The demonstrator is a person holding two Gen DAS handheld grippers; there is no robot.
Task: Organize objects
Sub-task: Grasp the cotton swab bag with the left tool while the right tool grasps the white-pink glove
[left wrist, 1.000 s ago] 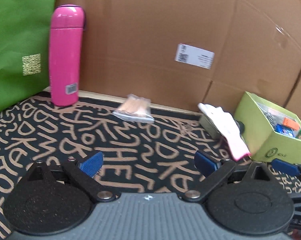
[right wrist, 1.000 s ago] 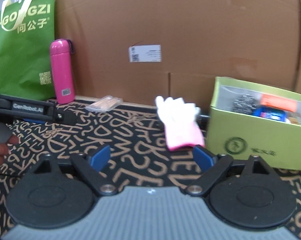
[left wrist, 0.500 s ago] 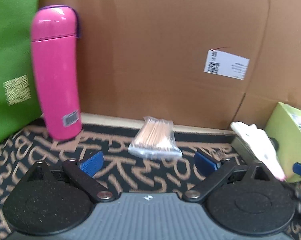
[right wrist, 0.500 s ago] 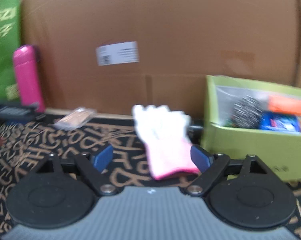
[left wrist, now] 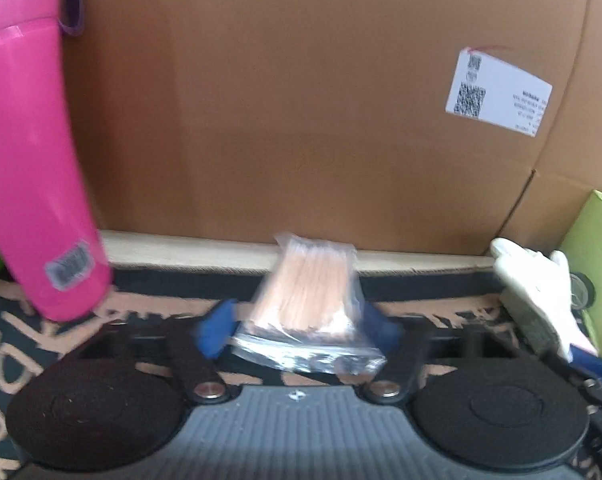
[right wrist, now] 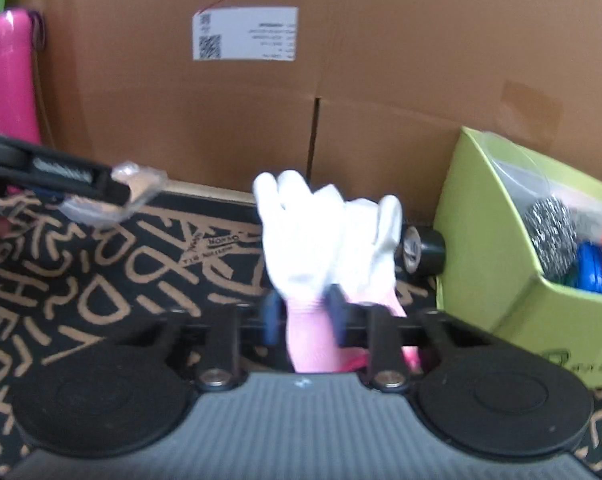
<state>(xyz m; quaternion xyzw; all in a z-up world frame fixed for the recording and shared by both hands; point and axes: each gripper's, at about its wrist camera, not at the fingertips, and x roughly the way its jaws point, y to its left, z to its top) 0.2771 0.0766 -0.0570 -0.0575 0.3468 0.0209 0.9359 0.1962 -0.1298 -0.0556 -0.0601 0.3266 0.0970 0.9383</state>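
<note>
A: Left gripper (left wrist: 297, 326)?
B: Jaws closing around the clear bag of wooden sticks (left wrist: 307, 300) on the black letter-patterned mat (right wrist: 101, 280). Behind it, a tall pink bottle (left wrist: 29, 184) with barcode sticker.
A: Right gripper (right wrist: 303, 314)?
B: Clamped on the white-and-pink glove's (right wrist: 325, 248) cuff, beside the green cardboard box (right wrist: 497, 276). The brown carton's (right wrist: 381, 80) white label is unreadable.

Both wrist views are evenly lit by soft, diffuse light; we see no hard shadows. A pale glare streaks the top of the pink bottle (left wrist: 25, 152), and the cardboard wall (left wrist: 301, 100) looks washed at the right. We note motion blur softening the label (right wrist: 245, 34) and the patterned mat (right wrist: 101, 272). Fisheye distortion bows the edges, and the corners darken.
</note>
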